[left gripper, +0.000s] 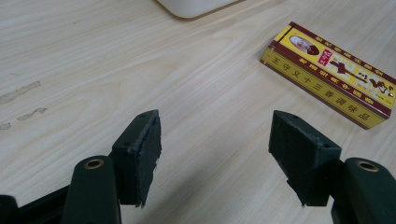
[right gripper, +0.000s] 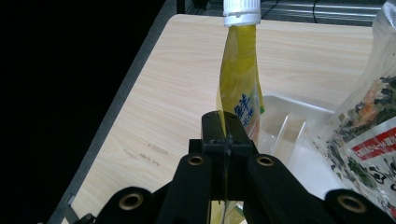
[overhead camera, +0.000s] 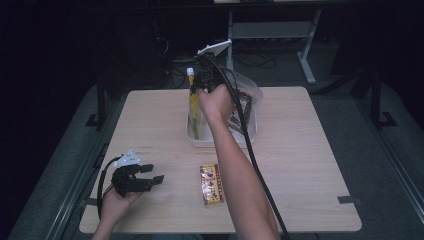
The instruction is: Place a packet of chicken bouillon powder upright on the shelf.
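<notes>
Pinching the yellow bottle (right gripper: 239, 88) in my right gripper (right gripper: 225, 140), I hold it upright over the clear bin (overhead camera: 192, 136); next, lower it inside. Left gripper (left gripper: 215, 154) rests spread, empty.

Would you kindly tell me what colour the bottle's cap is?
White; the cap shows best in the right gripper view.

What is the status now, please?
Right gripper shut on yellow pouch, held above white bin. Left gripper open, resting on table. Snack bag crowds bin.
</notes>
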Motion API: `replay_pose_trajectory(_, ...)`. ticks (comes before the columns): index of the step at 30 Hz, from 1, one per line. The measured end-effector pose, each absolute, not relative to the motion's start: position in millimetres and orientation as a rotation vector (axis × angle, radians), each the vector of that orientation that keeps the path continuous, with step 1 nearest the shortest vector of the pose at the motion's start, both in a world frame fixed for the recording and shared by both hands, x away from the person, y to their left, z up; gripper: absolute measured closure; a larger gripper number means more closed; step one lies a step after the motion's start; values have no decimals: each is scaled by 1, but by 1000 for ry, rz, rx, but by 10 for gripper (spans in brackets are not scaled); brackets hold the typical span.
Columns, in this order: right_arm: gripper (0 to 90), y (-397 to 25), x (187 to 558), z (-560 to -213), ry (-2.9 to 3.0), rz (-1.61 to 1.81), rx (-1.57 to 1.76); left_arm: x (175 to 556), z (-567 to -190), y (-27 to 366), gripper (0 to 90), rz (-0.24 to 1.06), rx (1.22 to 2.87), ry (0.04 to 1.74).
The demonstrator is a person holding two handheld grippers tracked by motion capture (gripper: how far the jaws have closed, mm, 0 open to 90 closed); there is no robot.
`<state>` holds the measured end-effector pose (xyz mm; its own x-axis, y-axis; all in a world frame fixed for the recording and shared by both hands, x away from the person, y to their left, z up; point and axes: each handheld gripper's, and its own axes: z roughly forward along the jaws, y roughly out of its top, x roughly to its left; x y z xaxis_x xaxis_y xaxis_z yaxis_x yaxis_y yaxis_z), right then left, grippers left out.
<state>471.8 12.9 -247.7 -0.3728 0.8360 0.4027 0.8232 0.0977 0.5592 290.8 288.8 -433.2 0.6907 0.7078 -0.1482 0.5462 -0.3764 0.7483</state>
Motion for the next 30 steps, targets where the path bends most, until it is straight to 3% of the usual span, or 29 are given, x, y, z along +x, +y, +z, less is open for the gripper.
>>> replay_pose_trajectory(30, 893, 26, 485, -263, 2251, 1141, 1689, 290, -432, 290, 337, 237, 2055, 960)
